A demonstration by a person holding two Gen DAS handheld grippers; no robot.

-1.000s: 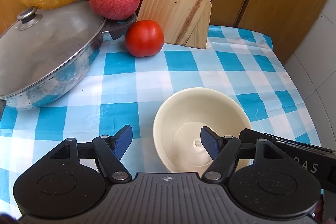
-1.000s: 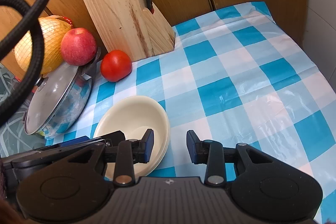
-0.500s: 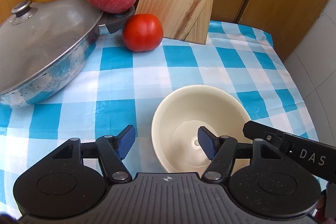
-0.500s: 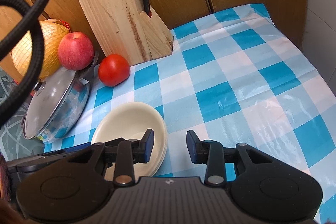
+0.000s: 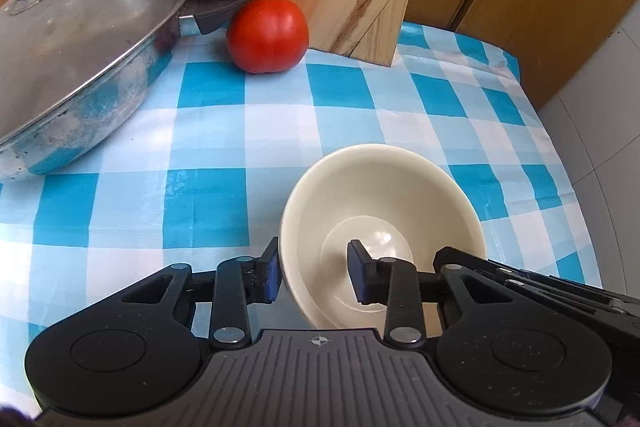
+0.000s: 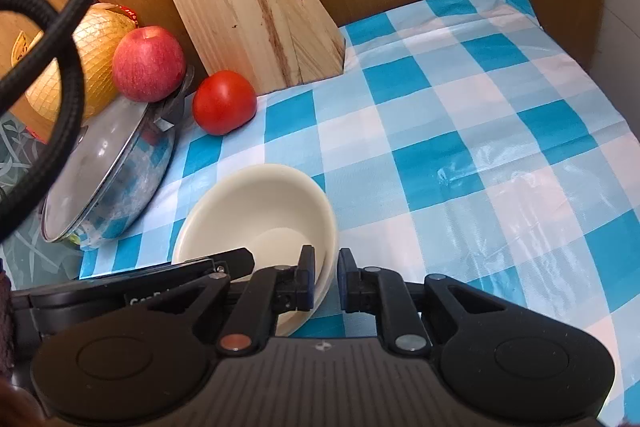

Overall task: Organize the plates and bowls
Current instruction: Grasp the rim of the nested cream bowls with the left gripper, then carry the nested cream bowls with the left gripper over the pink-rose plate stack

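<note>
My left tongs [image 5: 314, 277] closing over the empty bowl [image 5: 380, 211] rim; right tongs [image 6: 323, 279] clamp its opposite rim; tomato [image 5: 267, 35] behind.

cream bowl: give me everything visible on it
The round, glossy cream ceramic-looking bowl is empty, with a flat circular base inside. It appears tilted above the blue-and-white checked tablecloth. The left tool, closing, straddles its near-left rim; the right tool pinches the opposite wall, one finger inside, one outside.
</note>
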